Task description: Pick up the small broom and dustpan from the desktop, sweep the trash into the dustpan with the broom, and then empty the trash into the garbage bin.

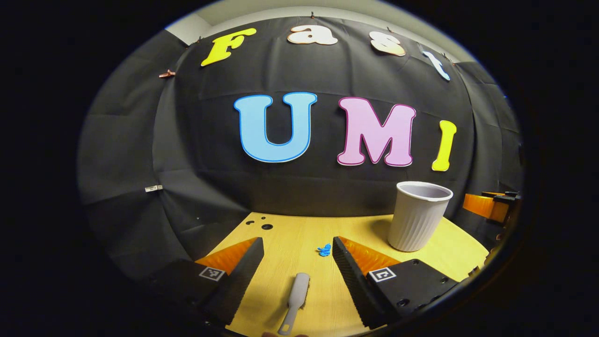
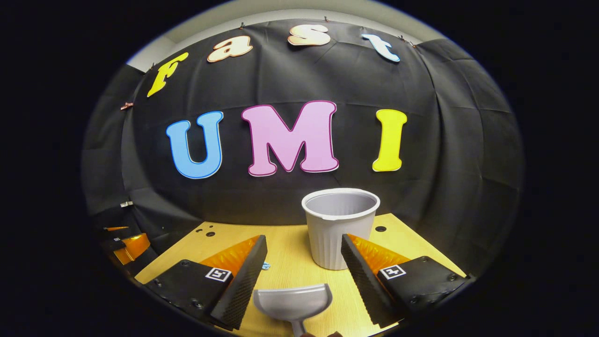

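So both tools are hanging above the wooden surface (image 1: 299,234) with their fingers spread wide, nothing between them yet. In the left gripper view, the left tool (image 1: 298,245) sits right over the small broom (image 1: 295,299), which is lying flat on the wood between the two fingers, handle toward the camera and brush end pointing away. It's not touching either finger. Just past the broom's tip there's a little crumpled blue scrap of trash (image 1: 324,250), close to the inside of the right-hand finger. The grey ribbed garbage bin (image 1: 418,216) stands upright further back and to the right, and at the far right edge you can catch a bit of the other tool.

In the right gripper view, the right tool (image 2: 303,243) is lined up over the grey dustpan (image 2: 293,302), which is resting on the surface with its scoop facing away and its handle running out the bottom edge. The garbage bin (image 2: 339,224) is straight ahead, just beyond the dustpan, sitting partly behind the right-hand finger. A sliver of the blue trash (image 2: 266,266) peeks out beside the left-hand finger.
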